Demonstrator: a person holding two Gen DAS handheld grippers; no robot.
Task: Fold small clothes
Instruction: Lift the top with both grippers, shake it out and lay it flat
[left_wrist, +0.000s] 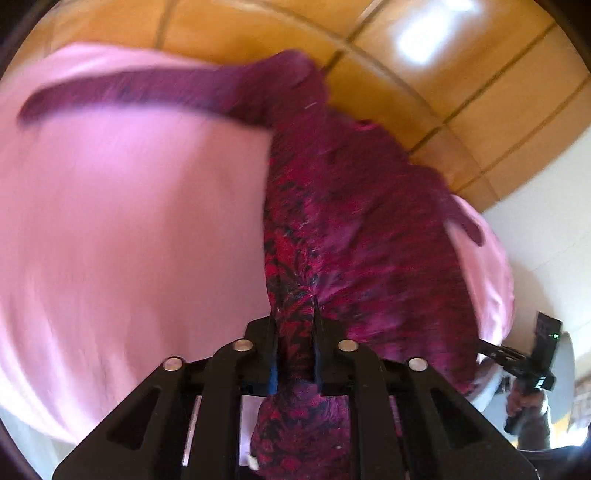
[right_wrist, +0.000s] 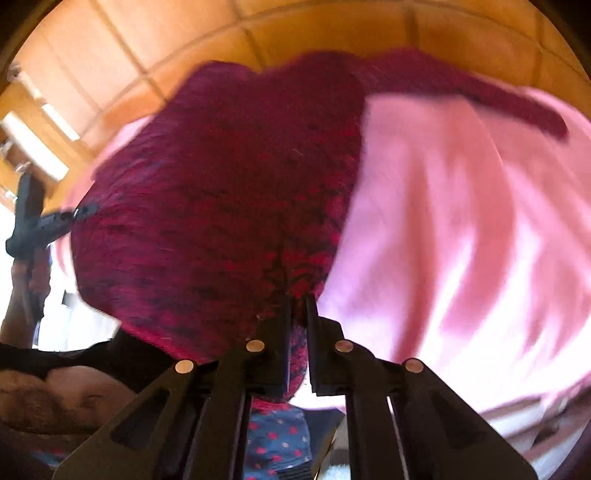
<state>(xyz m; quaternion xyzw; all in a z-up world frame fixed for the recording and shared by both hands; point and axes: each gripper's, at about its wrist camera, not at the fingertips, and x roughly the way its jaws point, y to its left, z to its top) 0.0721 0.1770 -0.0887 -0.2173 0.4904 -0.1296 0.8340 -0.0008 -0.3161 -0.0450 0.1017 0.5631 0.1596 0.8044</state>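
A magenta and black patterned knit garment (left_wrist: 354, 229) hangs stretched between both grippers, over a pink cloth (left_wrist: 129, 229). My left gripper (left_wrist: 295, 314) is shut on one bunched edge of the garment. My right gripper (right_wrist: 298, 299) is shut on another edge of the garment (right_wrist: 229, 192). A long dark sleeve (left_wrist: 140, 92) trails across the pink cloth, also in the right wrist view (right_wrist: 491, 99). Each view shows the other gripper at the garment's far corner: the right one (left_wrist: 532, 358), the left one (right_wrist: 48, 221).
The pink cloth (right_wrist: 461, 229) covers the surface below. Orange wooden panels (left_wrist: 424, 66) fill the background. A blue fabric with red dots (right_wrist: 280, 439) lies under the right gripper. The person's arm (right_wrist: 55, 398) shows at lower left.
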